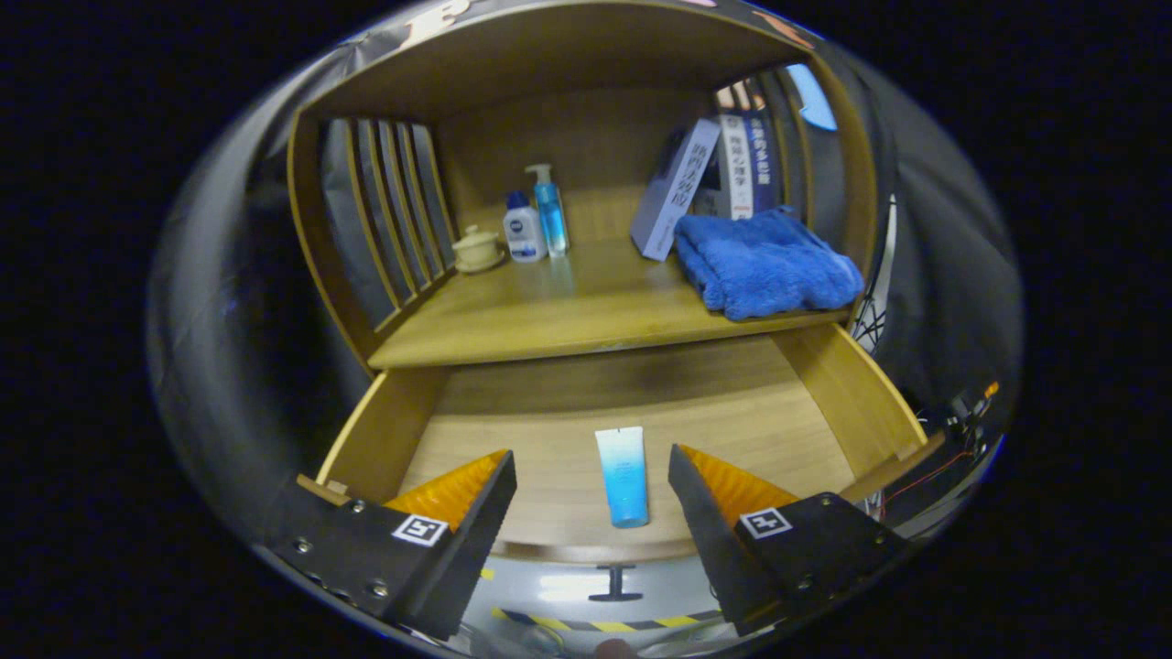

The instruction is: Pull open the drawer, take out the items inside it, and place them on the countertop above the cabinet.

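The wooden drawer [851,394] stands pulled open below the countertop [549,316]. A blue and white tube [623,476] lies flat on the drawer floor, its cap end toward the drawer's front. My gripper [593,467] hovers above the drawer's front, open, with one finger on each side of the tube and clear of it. Nothing is held between the fingers. The drawer's dark handle [615,582] shows below the front panel.
On the countertop, a folded blue towel [765,264] lies at the right front with books [710,178] behind it. A small cream lidded pot [478,248], a white bottle [524,229] and a blue pump bottle [551,212] stand at the back left. Slatted side walls enclose the shelf.
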Action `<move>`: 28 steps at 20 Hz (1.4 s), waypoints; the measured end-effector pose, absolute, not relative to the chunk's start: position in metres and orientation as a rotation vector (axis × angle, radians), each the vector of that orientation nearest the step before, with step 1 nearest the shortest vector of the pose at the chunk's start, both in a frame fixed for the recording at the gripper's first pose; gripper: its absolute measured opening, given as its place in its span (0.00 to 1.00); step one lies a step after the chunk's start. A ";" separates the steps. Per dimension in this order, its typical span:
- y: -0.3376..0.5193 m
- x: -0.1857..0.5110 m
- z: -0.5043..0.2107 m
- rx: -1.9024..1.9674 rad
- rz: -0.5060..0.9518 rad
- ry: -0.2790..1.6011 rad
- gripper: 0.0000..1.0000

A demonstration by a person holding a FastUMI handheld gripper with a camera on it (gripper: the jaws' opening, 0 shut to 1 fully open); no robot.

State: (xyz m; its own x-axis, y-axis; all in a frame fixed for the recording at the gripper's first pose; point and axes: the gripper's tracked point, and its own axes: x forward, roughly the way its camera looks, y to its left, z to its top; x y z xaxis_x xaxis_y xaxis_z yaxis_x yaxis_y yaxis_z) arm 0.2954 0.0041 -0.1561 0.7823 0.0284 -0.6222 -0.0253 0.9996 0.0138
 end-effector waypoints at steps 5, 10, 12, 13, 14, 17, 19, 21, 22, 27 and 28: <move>0.004 0.313 -0.211 -0.004 0.033 0.984 1.00; -0.008 0.321 -0.252 -0.116 -0.024 1.117 0.98; -0.012 0.325 -0.263 -0.117 -0.034 1.159 0.80; -0.021 0.327 -0.263 -0.132 -0.063 1.164 0.70; -0.024 0.327 -0.264 -0.122 -0.079 1.175 0.59; -0.023 0.320 -0.271 -0.058 -0.077 1.258 0.48; -0.024 0.319 -0.269 -0.069 -0.059 1.253 0.42; -0.023 0.320 -0.263 -0.054 -0.039 1.218 0.38; -0.023 0.320 -0.262 -0.035 -0.032 1.196 0.35; -0.017 0.317 -0.238 0.032 0.017 1.083 0.35; -0.013 0.317 -0.229 0.048 0.035 1.050 0.35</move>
State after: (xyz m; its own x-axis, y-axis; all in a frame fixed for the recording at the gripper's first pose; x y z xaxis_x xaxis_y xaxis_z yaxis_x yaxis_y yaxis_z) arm 0.3170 -0.0128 -0.2294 0.4968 0.0517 -0.8663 -0.0053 0.9984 0.0565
